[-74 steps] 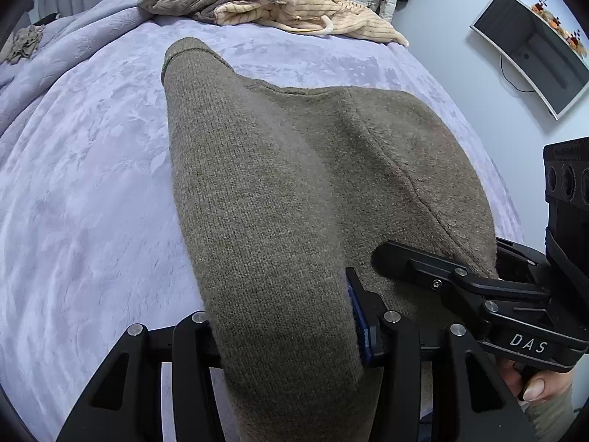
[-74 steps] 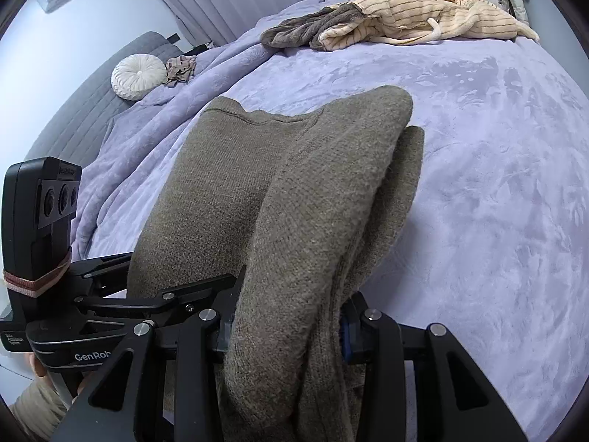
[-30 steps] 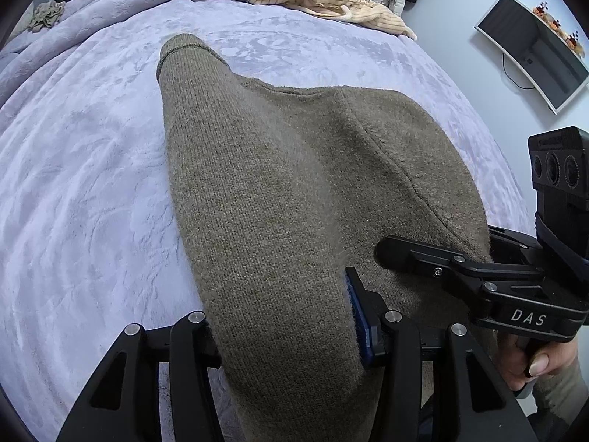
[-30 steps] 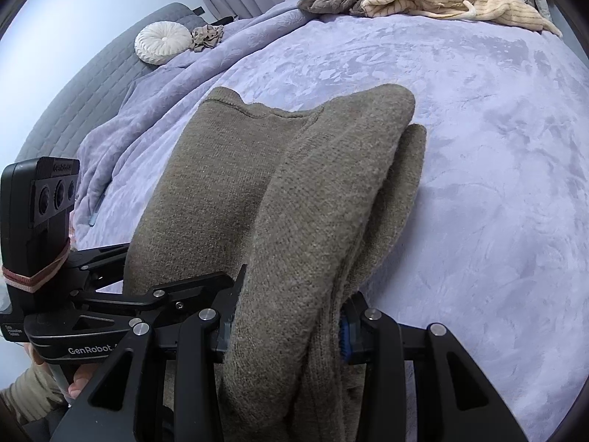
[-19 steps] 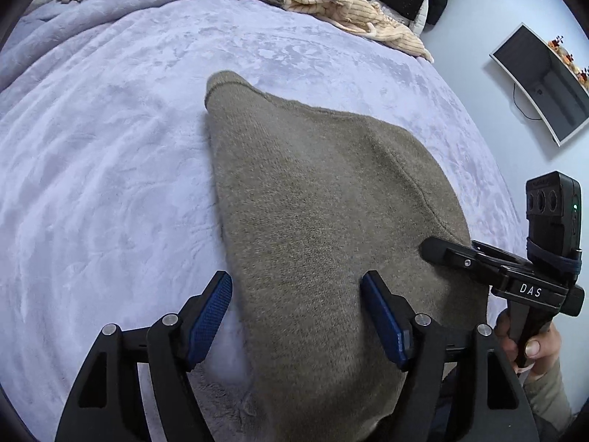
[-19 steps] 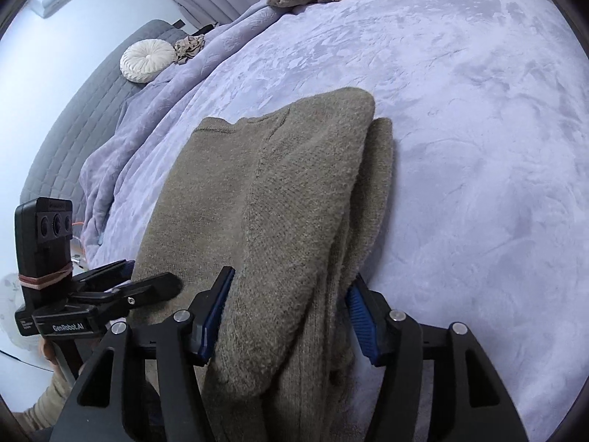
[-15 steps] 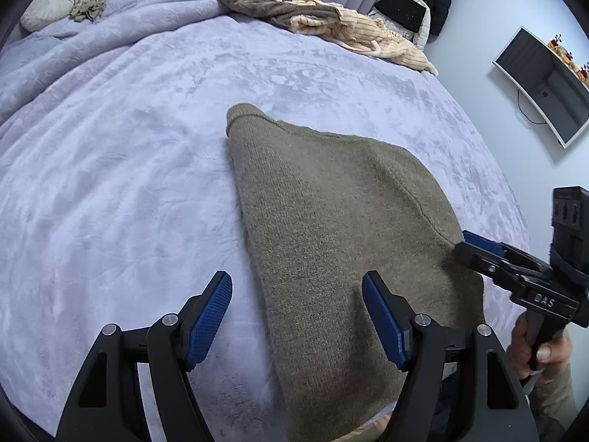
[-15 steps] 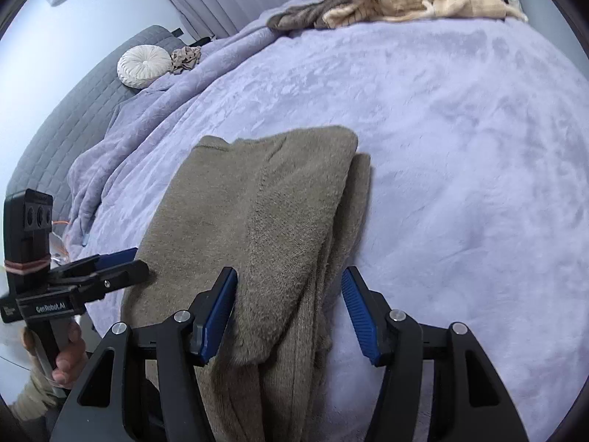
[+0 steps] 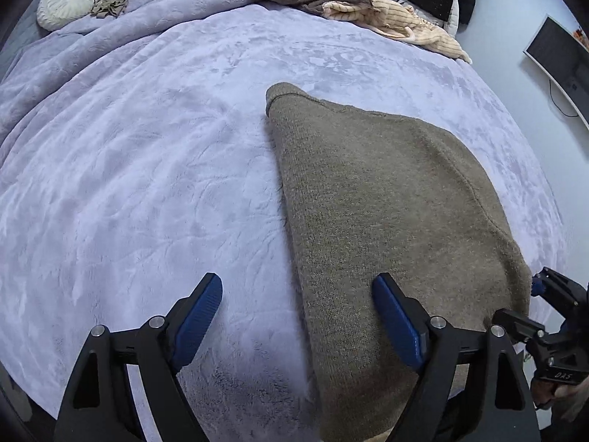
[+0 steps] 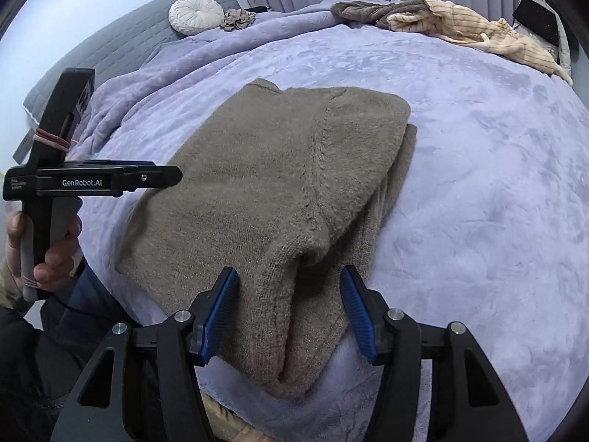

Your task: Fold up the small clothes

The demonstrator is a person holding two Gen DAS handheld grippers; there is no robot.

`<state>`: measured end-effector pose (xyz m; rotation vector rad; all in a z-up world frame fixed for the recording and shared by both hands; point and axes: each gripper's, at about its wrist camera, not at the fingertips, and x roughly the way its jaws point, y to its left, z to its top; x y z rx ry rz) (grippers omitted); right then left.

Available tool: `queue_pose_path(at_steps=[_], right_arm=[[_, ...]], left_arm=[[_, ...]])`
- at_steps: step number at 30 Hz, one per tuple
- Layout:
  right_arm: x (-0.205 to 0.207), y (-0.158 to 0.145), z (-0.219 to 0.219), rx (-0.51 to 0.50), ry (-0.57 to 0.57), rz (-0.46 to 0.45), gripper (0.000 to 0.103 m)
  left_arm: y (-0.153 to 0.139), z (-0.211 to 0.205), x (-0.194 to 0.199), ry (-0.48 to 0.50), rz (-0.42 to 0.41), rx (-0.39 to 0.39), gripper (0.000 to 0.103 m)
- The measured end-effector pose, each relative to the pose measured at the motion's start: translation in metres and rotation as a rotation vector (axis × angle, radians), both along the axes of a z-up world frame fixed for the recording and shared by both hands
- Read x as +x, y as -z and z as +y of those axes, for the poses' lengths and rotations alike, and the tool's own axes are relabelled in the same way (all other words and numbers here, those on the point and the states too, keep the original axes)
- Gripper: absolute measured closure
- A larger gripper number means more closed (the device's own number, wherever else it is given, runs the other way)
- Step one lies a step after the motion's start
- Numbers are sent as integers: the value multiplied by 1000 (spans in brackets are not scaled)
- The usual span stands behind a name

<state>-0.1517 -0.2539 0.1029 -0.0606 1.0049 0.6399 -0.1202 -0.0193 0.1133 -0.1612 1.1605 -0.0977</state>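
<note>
Now, seen from the left wrist, the left gripper [image 9: 296,313] has let go: a second ago its blue pads were clamped on the near edge of the olive knit sweater [image 9: 386,202], and its jaws have just been opening, so they stand wide apart with only the right pad over the cloth and the left pad above bare lilac blanket [image 9: 147,165]. The sweater lies flat on the bed, folded lengthwise, its collar end pointing away. At the lower right edge the right gripper [image 9: 541,294] hovers by the sweater's near corner. From the right wrist, the right gripper [image 10: 291,309] is likewise released; its jaws stand apart, straddling the doubled near fold without pressing it, where a second ago they pinched it. The left gripper [image 10: 173,176] hangs beside the sweater's left edge, clear of it, in the person's hand [image 10: 48,243]. Judging by this, one fold is laid down and both tools are free for the next fold.
</note>
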Motion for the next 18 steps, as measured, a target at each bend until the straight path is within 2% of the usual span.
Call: queue_pose_path(at_steps=[3,6,9,12,13,16,18], right_arm=[[-5,-35,-4,49,-3,-104,40],[-4,-53,4,112,-68,-134,40],[-3,-42,16,125,-125,-89,40],[7,-1,21,3,-90,-11,38],[10,10,19,2,-86,14,38],[11,0,10,62,-80,19,37],[18,-19,10,94,-77,-25,37]], left_arm=[[-19,-3,5,11,-57,5,18],[-15,-9,19,11,-47,55,18],[5,-13,26,15,0,81,17],[12,-9,22,9,9,47,17],[11,-8,22,11,14,24,17],[-4,-9,26,12,-9,26,17],[-16,-13,38,22,-36,40,17]])
